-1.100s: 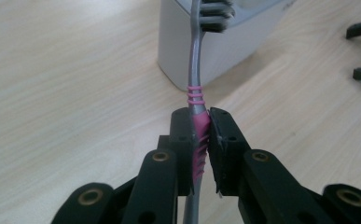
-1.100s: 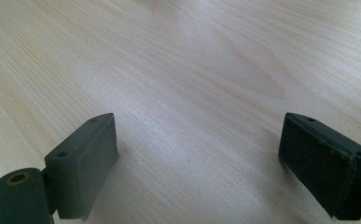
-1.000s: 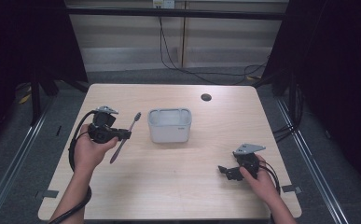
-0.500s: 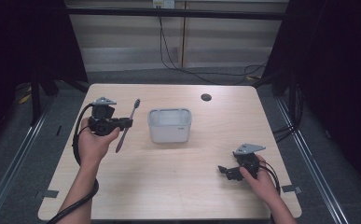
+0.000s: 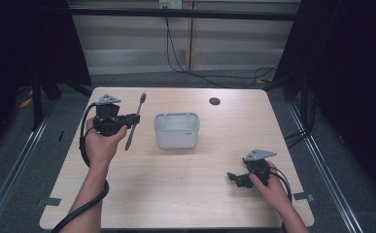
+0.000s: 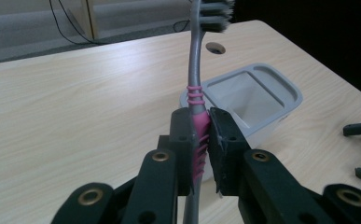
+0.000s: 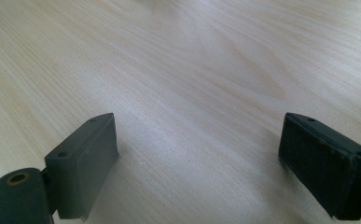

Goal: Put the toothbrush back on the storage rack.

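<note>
Toothbrush (image 5: 134, 120) — grey stem, pink ribbed grip, bristle head uppermost. Sits left of centre in the high view, off the tabletop (image 5: 185, 194), gripped at mid-handle. Over the last second it has risen and swung from a slant toward near-upright, and moved a little toward the frame's upper middle; its head now stands beyond the far edge of the bin. In the left gripper view the stem (image 6: 196, 79) runs straight up out of the jaws, bristles at the top edge of the frame.

Left hand-held gripper (image 5: 129, 118) — shut on the pink grip, both pads pressed flat against it, no gap visible. It has lifted with the brush and now points toward the bin.

Bin (image 5: 177, 130) — pale grey, rectangular, open-topped, at frame centre just right of the brush; looks empty in the left gripper view (image 6: 243, 93). Unmoved.

Right hand-held gripper (image 5: 233, 177) — lower right of the high view, low over bare tabletop, unmoved; its jaws stand wide apart with nothing between them, the pads (image 7: 87, 163) far to either side in the right gripper view.

Judgement — the lift and uprighting suggest the brush is being carried to the bin for a drop, handle end first; what remains is the short traverse and the release.
</note>
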A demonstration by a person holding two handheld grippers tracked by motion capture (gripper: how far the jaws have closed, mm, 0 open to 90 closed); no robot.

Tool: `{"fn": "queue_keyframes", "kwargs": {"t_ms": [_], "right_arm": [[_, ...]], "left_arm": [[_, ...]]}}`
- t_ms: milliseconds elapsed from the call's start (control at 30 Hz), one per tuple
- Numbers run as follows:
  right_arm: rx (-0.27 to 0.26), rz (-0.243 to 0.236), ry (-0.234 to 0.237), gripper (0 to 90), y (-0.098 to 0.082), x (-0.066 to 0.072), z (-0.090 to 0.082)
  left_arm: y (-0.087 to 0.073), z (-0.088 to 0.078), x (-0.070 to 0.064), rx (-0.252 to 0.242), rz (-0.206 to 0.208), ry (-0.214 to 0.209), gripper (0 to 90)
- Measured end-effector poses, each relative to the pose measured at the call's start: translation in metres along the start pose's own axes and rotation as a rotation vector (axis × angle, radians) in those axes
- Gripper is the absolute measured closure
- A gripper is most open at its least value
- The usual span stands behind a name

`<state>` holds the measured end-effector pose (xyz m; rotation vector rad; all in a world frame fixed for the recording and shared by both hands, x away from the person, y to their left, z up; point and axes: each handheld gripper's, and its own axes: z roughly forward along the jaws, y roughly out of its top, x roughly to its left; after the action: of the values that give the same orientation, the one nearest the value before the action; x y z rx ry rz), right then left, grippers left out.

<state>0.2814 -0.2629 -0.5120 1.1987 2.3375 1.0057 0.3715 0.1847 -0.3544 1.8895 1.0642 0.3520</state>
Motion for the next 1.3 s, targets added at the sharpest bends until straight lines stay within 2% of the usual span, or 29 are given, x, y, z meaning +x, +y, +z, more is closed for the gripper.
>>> {"fn": "queue_keyframes", "kwargs": {"t_ms": [100, 433, 700, 933, 1300], "right_arm": [[0.000, 0.000, 0.000, 11.2, 0.000, 0.000, 0.000], [-0.001, -0.002, 0.000, 11.2, 0.000, 0.000, 0.000], [-0.001, 0.000, 0.002, 11.2, 0.000, 0.000, 0.000], [-0.003, 0.003, 0.001, 11.1, 0.000, 0.000, 0.000], [-0.001, 0.002, 0.000, 11.1, 0.000, 0.000, 0.000]], "left_arm": [[0.004, 0.002, -0.001, -0.016, -0.013, -0.009, 80.4], [0.017, 0.006, -0.008, -0.049, -0.006, -0.025, 80.4], [0.028, 0.008, -0.012, -0.106, -0.023, -0.031, 80.3], [0.036, 0.009, -0.014, -0.145, -0.031, -0.028, 80.3], [0.042, 0.013, -0.017, -0.178, -0.032, -0.020, 80.3]]}}
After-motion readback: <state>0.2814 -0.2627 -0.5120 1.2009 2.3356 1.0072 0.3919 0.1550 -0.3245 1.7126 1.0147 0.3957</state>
